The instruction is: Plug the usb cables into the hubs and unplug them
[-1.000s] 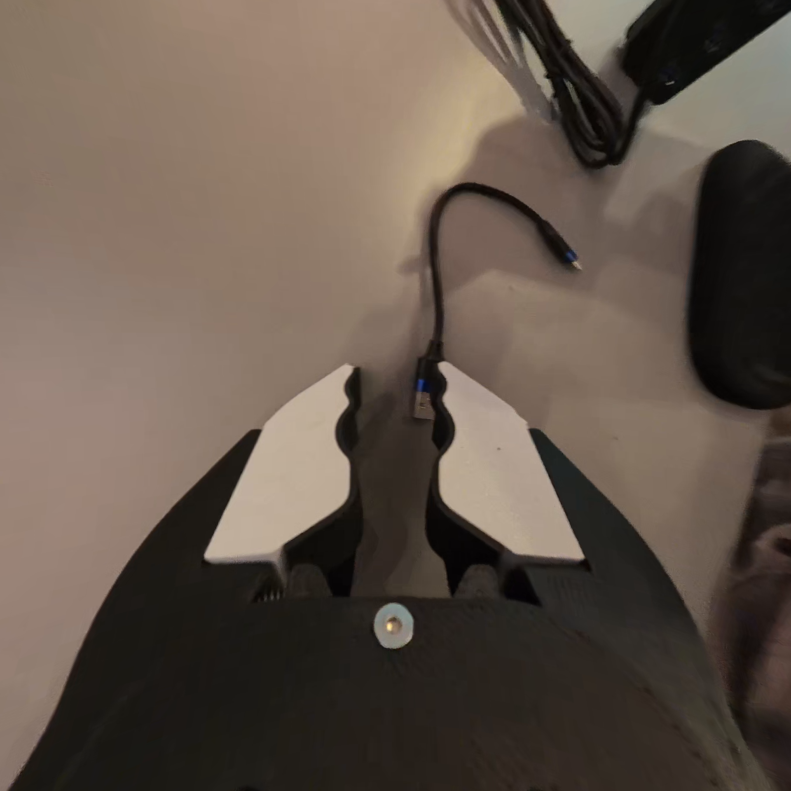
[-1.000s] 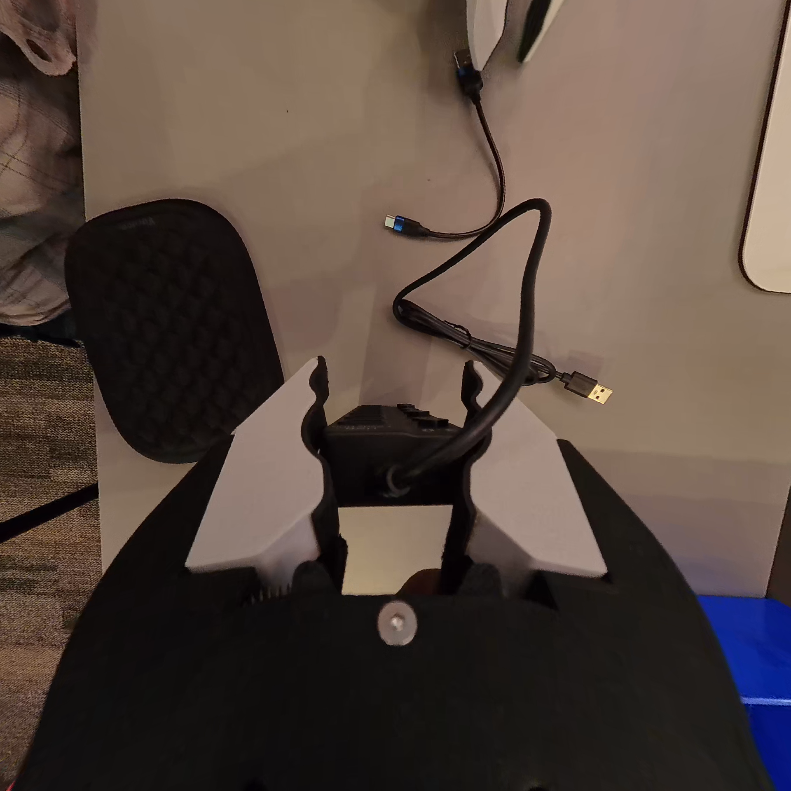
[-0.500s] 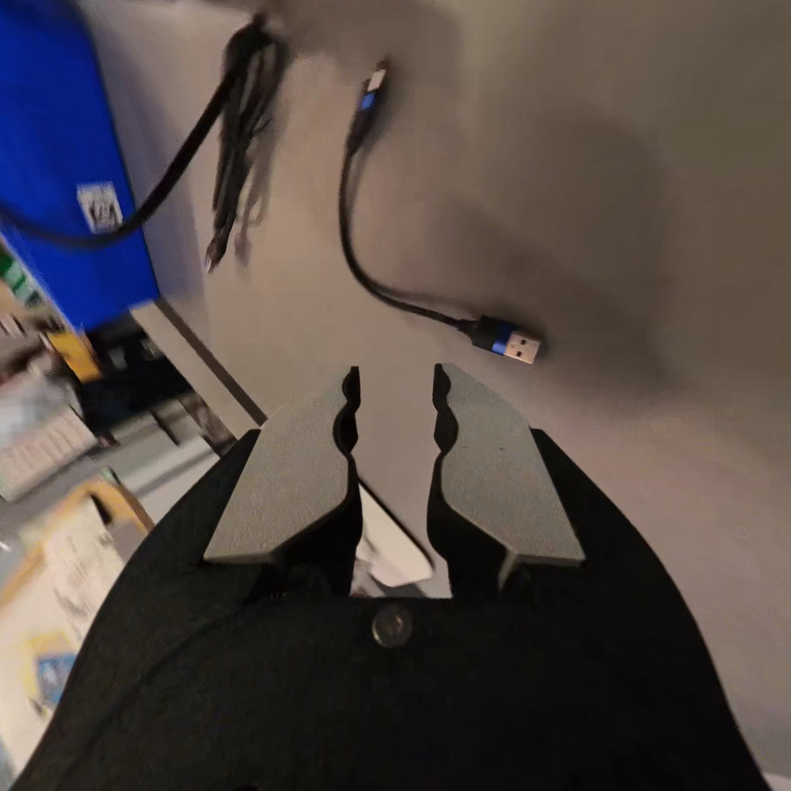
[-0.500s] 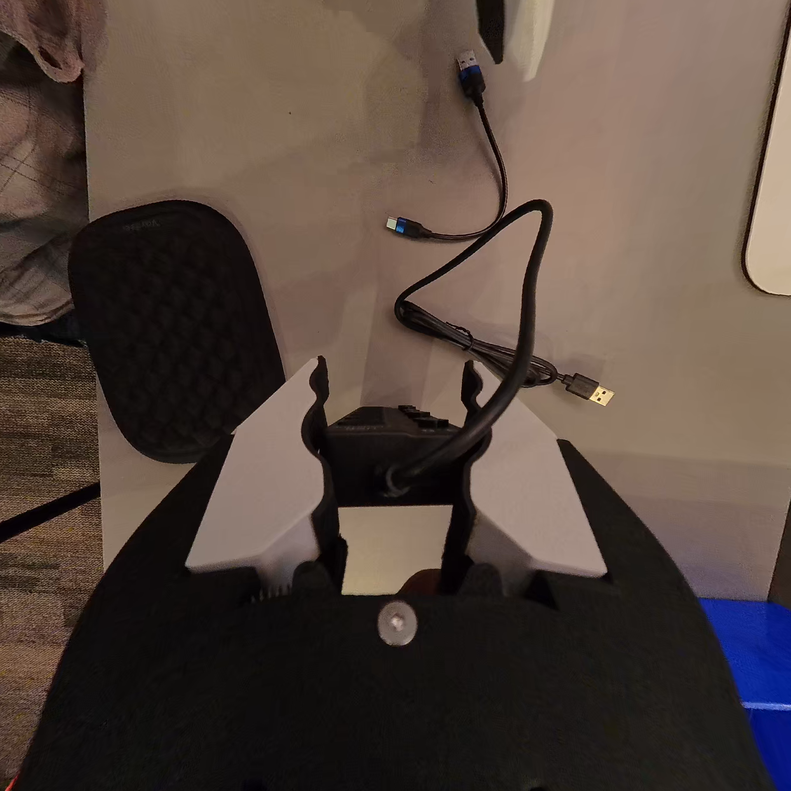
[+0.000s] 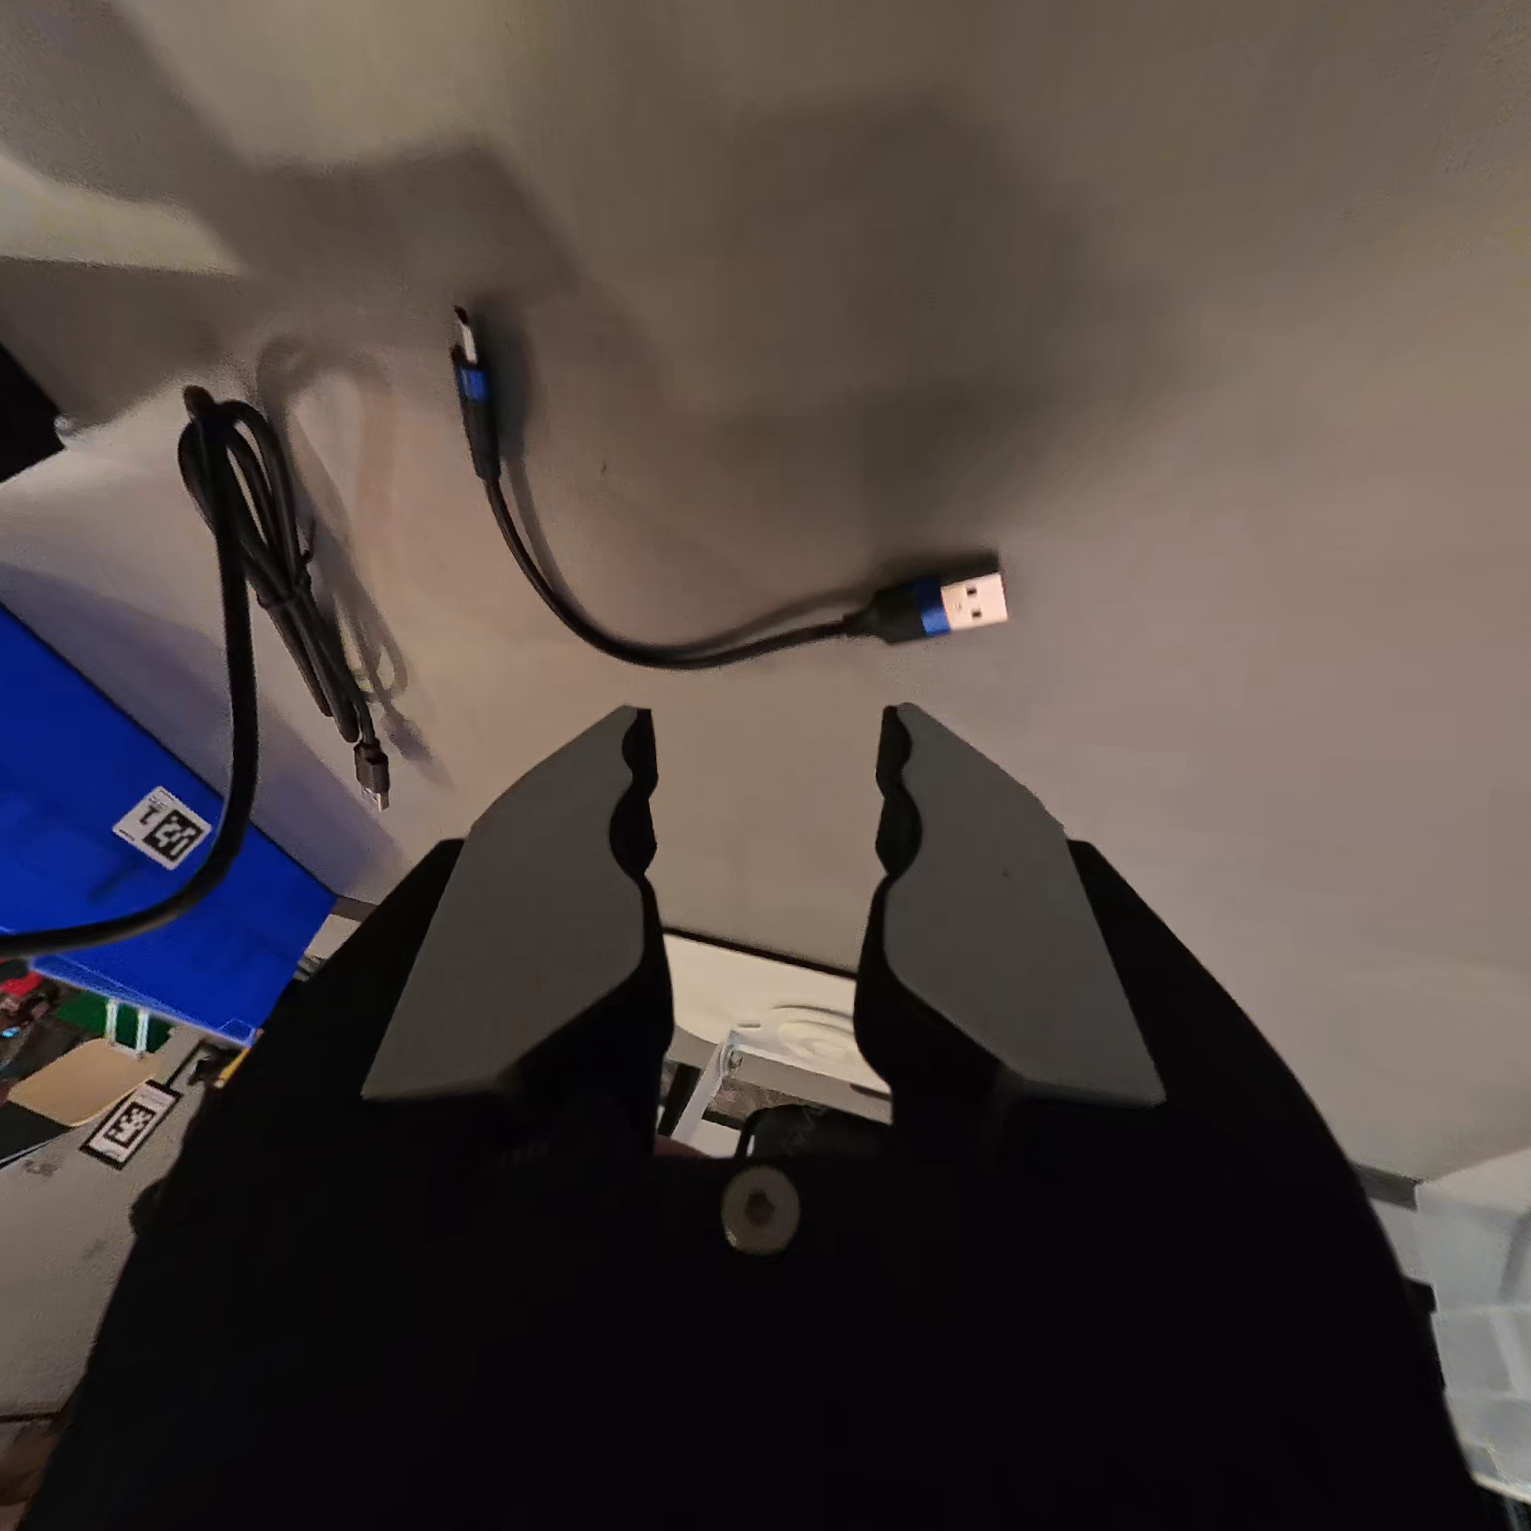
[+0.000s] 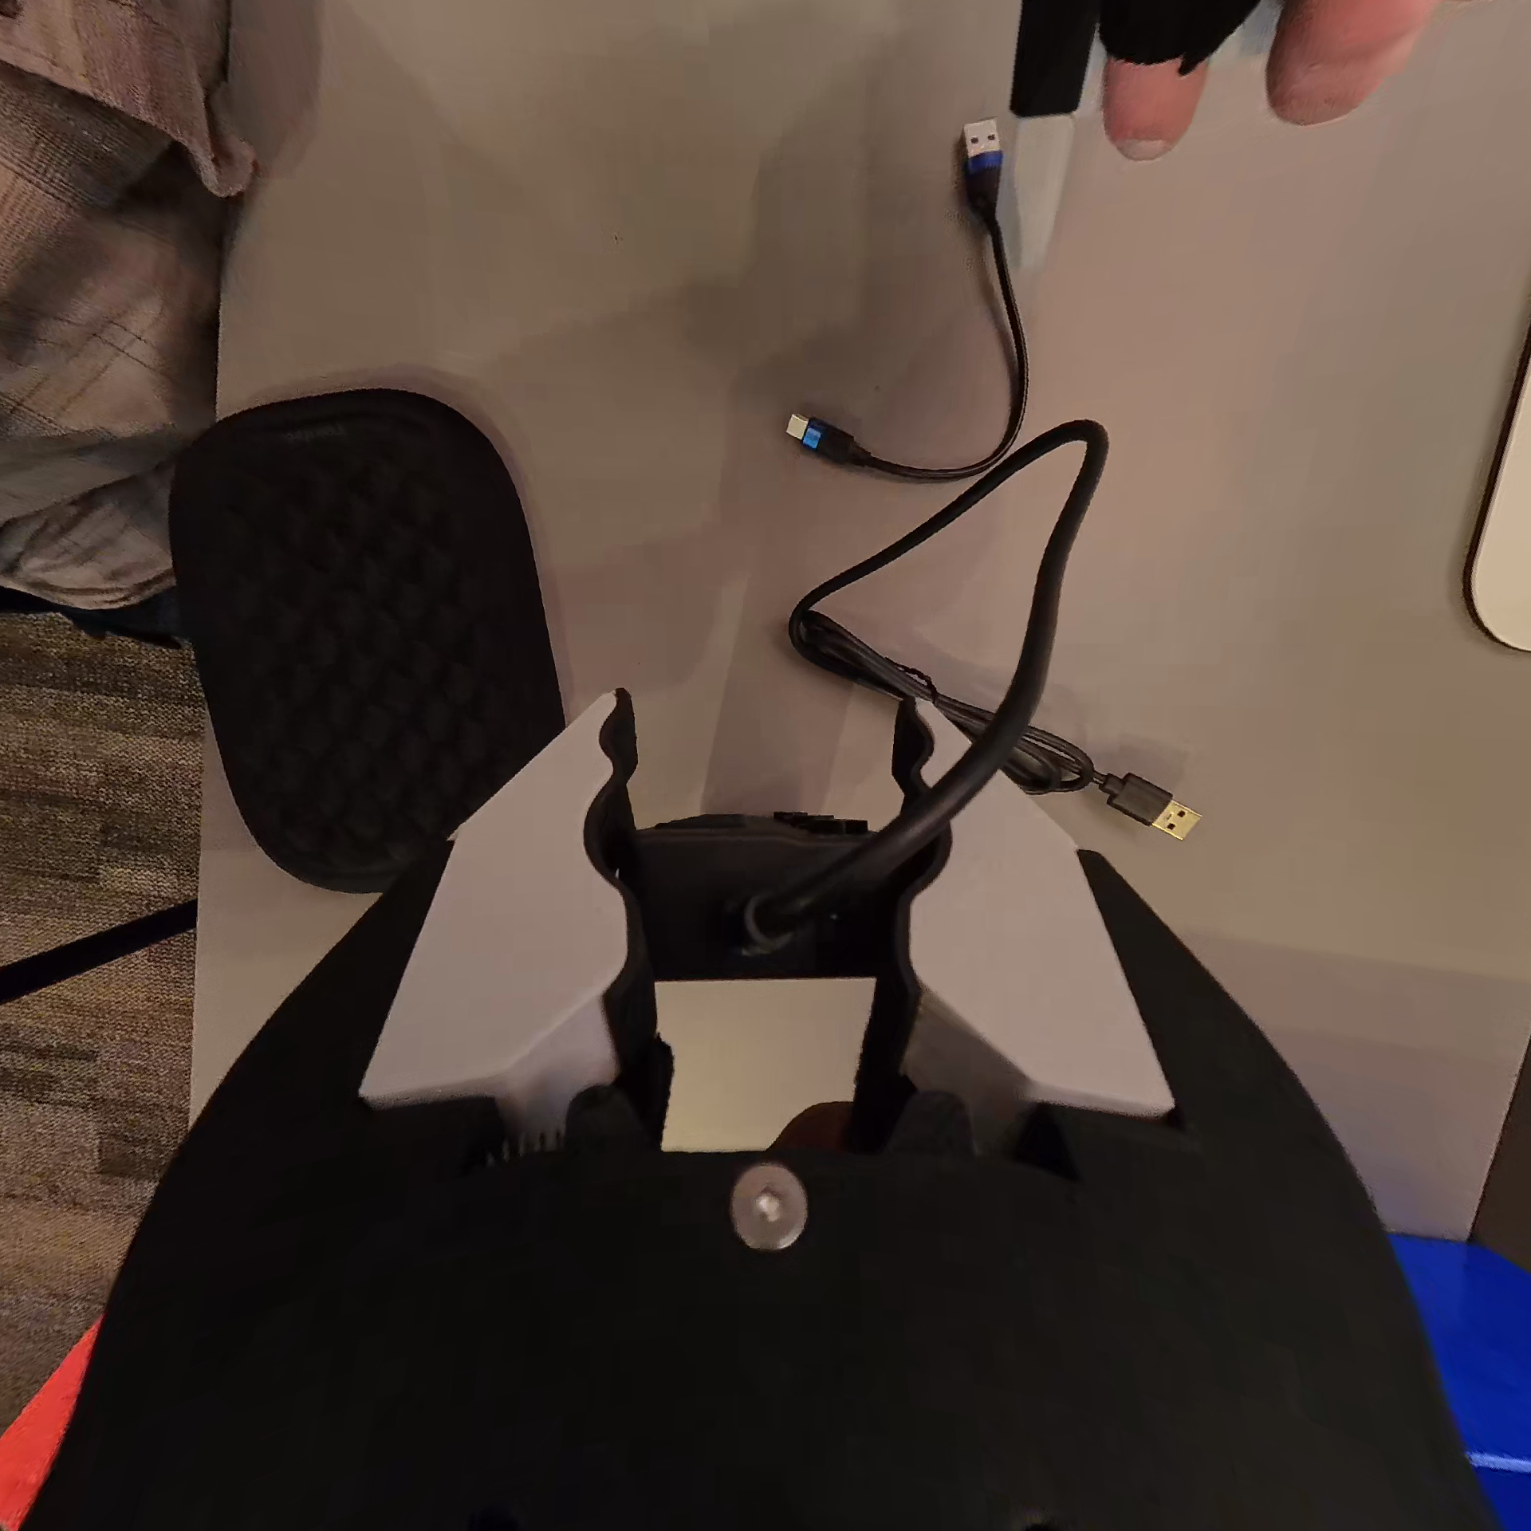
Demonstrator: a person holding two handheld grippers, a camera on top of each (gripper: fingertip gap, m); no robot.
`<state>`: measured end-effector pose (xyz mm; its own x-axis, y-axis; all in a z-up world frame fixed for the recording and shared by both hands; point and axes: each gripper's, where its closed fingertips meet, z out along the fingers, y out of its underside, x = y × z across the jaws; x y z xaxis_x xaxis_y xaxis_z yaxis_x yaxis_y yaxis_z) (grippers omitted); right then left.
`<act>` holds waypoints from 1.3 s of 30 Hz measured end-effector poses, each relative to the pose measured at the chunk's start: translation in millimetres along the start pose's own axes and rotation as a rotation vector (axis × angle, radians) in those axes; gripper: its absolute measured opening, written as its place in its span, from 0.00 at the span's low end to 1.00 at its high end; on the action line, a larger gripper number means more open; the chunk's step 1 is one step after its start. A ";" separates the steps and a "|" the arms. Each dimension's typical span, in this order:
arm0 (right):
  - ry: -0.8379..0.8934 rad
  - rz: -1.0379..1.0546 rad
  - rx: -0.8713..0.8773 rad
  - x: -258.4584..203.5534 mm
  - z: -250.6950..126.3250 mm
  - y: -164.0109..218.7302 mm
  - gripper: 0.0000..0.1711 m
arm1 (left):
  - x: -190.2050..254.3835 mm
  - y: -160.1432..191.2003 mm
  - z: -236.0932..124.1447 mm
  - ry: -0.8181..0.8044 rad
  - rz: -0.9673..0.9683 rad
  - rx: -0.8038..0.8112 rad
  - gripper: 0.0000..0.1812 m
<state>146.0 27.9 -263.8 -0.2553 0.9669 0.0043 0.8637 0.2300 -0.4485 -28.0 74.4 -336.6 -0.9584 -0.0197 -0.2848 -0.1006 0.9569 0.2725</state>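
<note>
My right gripper [image 6: 762,746] is shut on a black USB hub [image 6: 712,891] and holds it over the grey table [image 6: 580,290]. The hub's thick cable [image 6: 1069,530] loops up, then runs down to a bundle and a gold USB-A plug [image 6: 1164,816] on the table. A short black cable lies loose, with a blue-banded USB-A plug [image 5: 953,601] [image 6: 982,149] and a small plug [image 5: 468,356] [image 6: 816,435]. My left gripper [image 5: 764,729] is open and empty, just short of the USB-A plug. It also shows in the right wrist view [image 6: 1045,66] at the top edge, beside the plug.
A black textured pad [image 6: 356,630] lies left of the hub. A person's fingers [image 6: 1160,91] show at the top. A white object [image 6: 1508,497] lies at the right edge. A blue box [image 5: 83,828] stands beyond the table edge. The bundled cable [image 5: 273,563] lies left of the short cable.
My left gripper has swung round from having the USB-A plug between its fingertips, backed off and opened wider. The plug lies free on the table. The right gripper still holds the hub.
</note>
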 end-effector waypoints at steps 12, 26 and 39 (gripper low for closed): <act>-0.005 -0.027 0.027 -3.3 -1.6 0.4 0.36 | 18.1 -19.5 23.5 0.086 0.101 0.031 0.10; 0.007 -0.024 0.080 -5.0 -5.2 1.7 0.36 | -4.9 -64.3 19.2 0.143 -1.328 0.046 0.03; 0.014 -0.006 0.113 -5.9 -6.3 0.9 0.36 | -36.9 -76.6 7.7 -0.156 -1.335 0.460 0.19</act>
<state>151.0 23.0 -258.5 -0.2541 0.9670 0.0193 0.8075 0.2230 -0.5461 17.2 4.0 -354.1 -0.1723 -0.9663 -0.1914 -0.7687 0.2534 -0.5873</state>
